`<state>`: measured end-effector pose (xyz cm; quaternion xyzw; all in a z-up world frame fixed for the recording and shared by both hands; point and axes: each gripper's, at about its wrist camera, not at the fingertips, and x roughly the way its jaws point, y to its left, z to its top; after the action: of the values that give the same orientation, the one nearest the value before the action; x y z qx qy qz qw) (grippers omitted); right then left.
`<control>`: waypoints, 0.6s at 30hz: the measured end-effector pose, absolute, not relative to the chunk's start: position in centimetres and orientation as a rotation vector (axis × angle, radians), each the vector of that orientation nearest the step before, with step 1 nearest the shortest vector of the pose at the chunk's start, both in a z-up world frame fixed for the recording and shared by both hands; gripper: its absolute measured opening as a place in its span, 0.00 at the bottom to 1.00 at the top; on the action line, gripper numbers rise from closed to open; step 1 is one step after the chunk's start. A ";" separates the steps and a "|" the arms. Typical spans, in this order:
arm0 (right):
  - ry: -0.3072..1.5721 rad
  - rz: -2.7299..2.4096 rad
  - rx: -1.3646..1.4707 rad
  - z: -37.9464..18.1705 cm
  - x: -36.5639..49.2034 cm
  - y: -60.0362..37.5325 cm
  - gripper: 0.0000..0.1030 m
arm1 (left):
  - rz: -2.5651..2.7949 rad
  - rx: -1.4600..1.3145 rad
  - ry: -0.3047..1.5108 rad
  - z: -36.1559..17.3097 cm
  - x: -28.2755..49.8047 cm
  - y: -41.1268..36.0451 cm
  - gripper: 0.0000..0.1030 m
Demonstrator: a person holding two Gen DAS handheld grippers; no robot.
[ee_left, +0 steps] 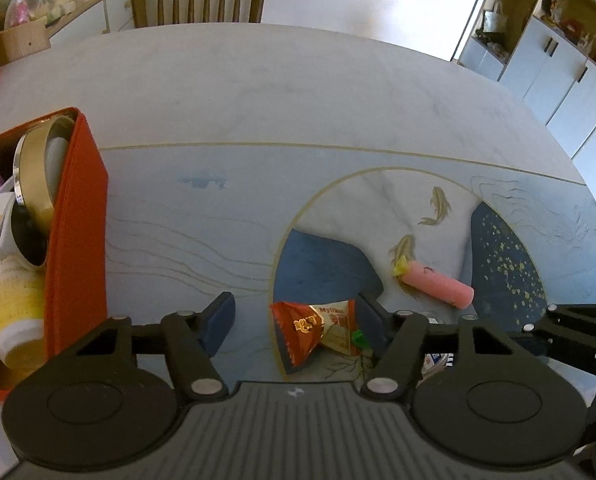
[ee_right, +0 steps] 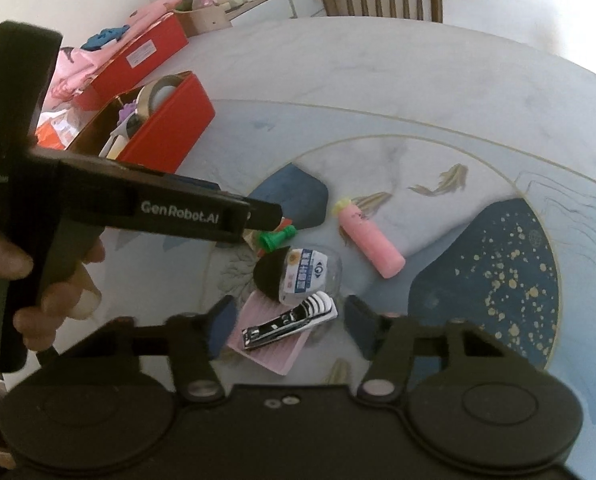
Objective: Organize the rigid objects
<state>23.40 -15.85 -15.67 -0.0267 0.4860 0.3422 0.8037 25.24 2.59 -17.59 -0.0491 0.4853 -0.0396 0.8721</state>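
Nail clippers (ee_right: 288, 326) lie on a pink ribbed pad (ee_right: 268, 346) low in the right wrist frame's centre, between my right tool's (ee_right: 292, 326) spread, empty fingers. Just above sit a clear capsule with a black cap (ee_right: 294, 274) and a green piece (ee_right: 276, 238). My left tool (ee_left: 296, 322), also released, straddles a red snack packet (ee_left: 312, 330) on the table (ee_left: 258, 100). A pink tube (ee_left: 438, 286) lies right of centre. The red box (ee_left: 78, 232) at left holds a gold tape roll (ee_left: 34, 176).

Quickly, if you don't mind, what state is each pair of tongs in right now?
Left tongs: open, holding nothing, astride the red snack packet.
Right tongs: open, holding nothing, above the nail clipper.
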 end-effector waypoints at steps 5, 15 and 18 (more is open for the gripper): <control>1.030 0.713 -0.058 -15.5 23.3 -16.0 0.33 | -0.073 -0.072 1.009 -17.6 25.1 2.3 0.45; 0.994 0.700 -0.013 -14.5 23.0 -17.3 0.08 | -0.062 -0.092 0.999 -17.1 24.8 2.9 0.23; 0.995 0.699 -0.008 -14.3 22.7 -17.8 0.00 | -0.048 -0.104 0.999 -16.9 24.5 3.3 0.22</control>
<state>22.72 -17.85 -14.29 -0.0040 0.4676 0.3283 0.8207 24.52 3.34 -16.90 -0.0496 0.4786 -0.0230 0.8763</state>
